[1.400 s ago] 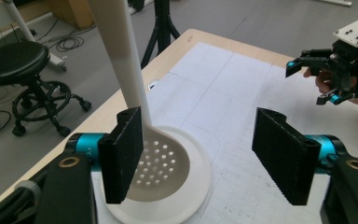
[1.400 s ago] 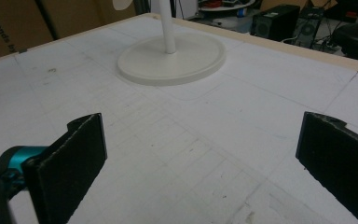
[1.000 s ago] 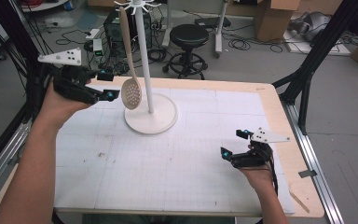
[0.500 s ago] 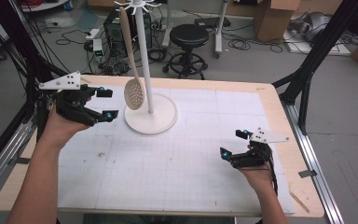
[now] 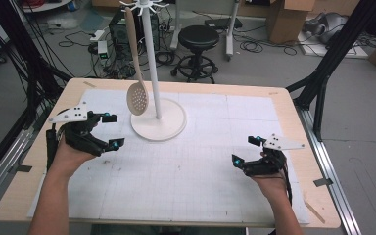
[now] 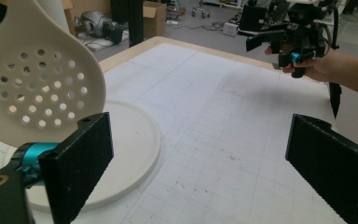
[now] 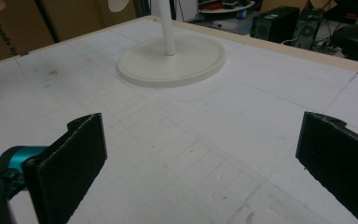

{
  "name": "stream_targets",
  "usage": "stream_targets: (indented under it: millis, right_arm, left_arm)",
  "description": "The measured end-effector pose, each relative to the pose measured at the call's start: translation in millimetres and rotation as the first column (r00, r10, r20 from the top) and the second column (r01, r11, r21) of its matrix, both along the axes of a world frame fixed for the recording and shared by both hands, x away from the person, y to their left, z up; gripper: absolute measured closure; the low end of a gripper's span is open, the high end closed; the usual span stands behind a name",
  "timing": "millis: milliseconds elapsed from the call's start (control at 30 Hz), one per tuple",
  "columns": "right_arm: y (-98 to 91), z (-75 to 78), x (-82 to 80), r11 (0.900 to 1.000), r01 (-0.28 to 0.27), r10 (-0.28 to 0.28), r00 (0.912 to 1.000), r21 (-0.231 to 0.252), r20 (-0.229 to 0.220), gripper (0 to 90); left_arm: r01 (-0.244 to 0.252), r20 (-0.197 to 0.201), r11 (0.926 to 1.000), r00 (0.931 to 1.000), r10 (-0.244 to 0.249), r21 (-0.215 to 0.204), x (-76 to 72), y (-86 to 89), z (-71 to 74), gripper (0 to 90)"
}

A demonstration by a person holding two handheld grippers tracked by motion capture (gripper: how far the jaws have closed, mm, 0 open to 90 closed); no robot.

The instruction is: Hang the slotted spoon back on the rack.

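In the high view a cream slotted spoon [image 5: 137,95] hangs from a hook at the top of a white utensil stand [image 5: 157,117], left of center in the frame. Its perforated bowl dangles just left of the pole, above the left rim of the round base. The stand sits on a white gridded mat [image 5: 200,161] that covers most of the wooden table [image 5: 293,117].

The left gripper [image 5: 110,131] is at the left of the frame, just left of the stand's base and below the spoon's bowl. Its jaws have just been opening and now stand wide apart with nothing between them. In the left gripper view the spoon's bowl [image 6: 37,88] fills the upper left, close behind the left jaw and apart from it, with the stand's base [image 6: 135,144] beneath it.

The right gripper [image 5: 245,152] is at the lower right of the high view, well apart from the stand, low over bare mat. Its jaws are spread wide and hold nothing; in the right gripper view only mat lies between them, with the stand's base [image 7: 172,60] farther off at upper center.

Beyond the table's far edge, in the upper part of the high view, are a black stool [image 5: 198,36], a computer tower [image 5: 120,27], cardboard boxes [image 5: 286,19] and loose cables on the floor. Nothing on the mat lies between either gripper and the stand.
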State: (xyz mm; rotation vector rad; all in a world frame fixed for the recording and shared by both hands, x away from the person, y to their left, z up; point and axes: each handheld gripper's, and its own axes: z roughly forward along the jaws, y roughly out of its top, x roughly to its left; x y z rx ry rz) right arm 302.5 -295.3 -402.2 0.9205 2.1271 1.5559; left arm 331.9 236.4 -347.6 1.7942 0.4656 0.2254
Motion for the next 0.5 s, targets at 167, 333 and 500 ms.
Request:
stream_targets:
  millis: [167,333,500]
  right_arm:
    - [-0.5,-0.5,-0.1,1.0000,0.001,-0.001,1.0000,0.000,-0.006,0.7]
    - [1.8,-1.8,1.2,0.9998,-0.003,0.003,1.0000,-0.019,-0.007,0.8]
    - [2.8,-1.2,-0.3,0.9996,-0.003,0.002,0.9999,-0.029,-0.011,0.8]
  left_arm:
    - [-0.005,-0.013,0.9999,0.9999,0.005,0.012,-1.3,-0.8,-15.1,5.7]
    - [-0.007,-0.017,0.9995,0.9998,0.007,0.030,-1.7,-4.5,-19.8,1.7]
    - [0.013,-0.023,0.9995,0.9997,-0.013,0.028,-3.7,-9.1,-24.7,1.7]
